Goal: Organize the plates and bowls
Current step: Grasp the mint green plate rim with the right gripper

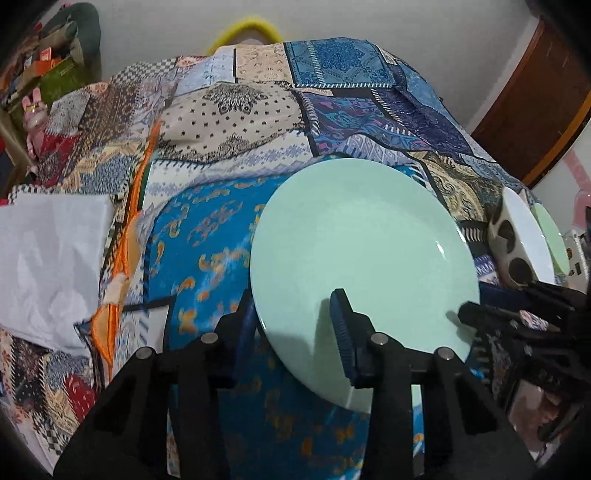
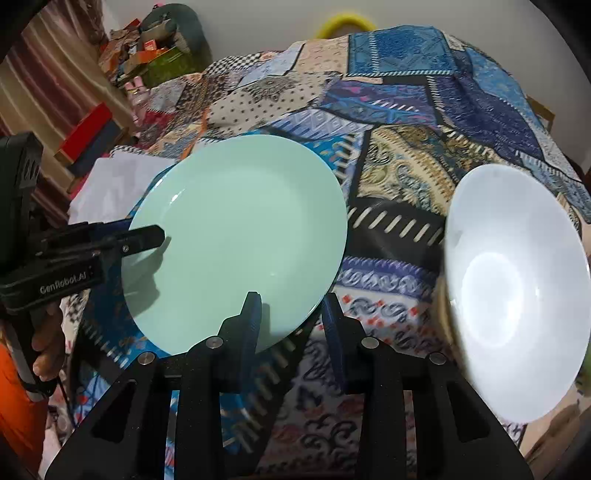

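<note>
A mint-green plate (image 1: 362, 258) lies on the patchwork cloth (image 1: 221, 122). My left gripper (image 1: 295, 317) is open, its jaws on either side of the plate's near-left rim, one finger over the plate, one beside it. In the right wrist view the same plate (image 2: 240, 236) sits centre-left. My right gripper (image 2: 291, 317) is open astride its near-right rim. The left gripper (image 2: 155, 236) shows there reaching over the plate's left edge. The right gripper also shows in the left wrist view (image 1: 469, 312) at the plate's right edge. A white bowl (image 2: 517, 288) stands tilted at the right.
A white folded cloth (image 1: 48, 258) lies left of the plate. A spotted cow-pattern holder (image 1: 513, 251) stands by the bowl (image 1: 528, 232) with another green plate (image 1: 554, 236) behind it. Cluttered boxes (image 2: 147, 51) sit far left; a yellow ring (image 2: 347, 20) is behind the table.
</note>
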Tool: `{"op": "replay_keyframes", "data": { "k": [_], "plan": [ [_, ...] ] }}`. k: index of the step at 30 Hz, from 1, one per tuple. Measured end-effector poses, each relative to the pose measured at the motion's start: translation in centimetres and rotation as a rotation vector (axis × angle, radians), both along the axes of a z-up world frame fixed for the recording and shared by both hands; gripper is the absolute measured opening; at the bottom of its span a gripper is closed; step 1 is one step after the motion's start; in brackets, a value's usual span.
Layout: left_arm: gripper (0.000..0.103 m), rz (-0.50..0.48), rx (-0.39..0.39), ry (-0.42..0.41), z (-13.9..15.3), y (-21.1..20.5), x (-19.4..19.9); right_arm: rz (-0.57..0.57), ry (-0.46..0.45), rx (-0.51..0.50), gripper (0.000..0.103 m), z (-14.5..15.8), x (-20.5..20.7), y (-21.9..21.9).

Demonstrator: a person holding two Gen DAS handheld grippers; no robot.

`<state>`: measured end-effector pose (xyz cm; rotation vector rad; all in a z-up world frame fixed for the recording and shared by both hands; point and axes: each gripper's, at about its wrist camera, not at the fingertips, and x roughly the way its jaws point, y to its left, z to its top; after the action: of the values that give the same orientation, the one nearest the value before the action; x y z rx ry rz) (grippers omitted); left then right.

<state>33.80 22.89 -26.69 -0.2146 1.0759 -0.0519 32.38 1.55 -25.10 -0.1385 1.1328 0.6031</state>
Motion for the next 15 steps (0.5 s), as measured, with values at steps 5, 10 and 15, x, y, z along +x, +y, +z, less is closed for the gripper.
{"op": "replay_keyframes", "data": {
  "k": [5,10,15],
  "plan": [
    [0.039,0.0,0.055,0.02,0.5,-0.2,-3.3,0.07,0.015,0.003,0.031,0.2,-2.2,0.6],
    [0.039,0.005,0.054,0.047,0.8,-0.3,-7.5,0.121,0.043,0.015,0.031,0.1,-3.8,0.9],
    [0.039,0.002,0.057,0.059,0.7,-0.5,-10.1,0.102,0.064,0.026,0.031,-0.3,-3.1,1.0]
  ]
}}
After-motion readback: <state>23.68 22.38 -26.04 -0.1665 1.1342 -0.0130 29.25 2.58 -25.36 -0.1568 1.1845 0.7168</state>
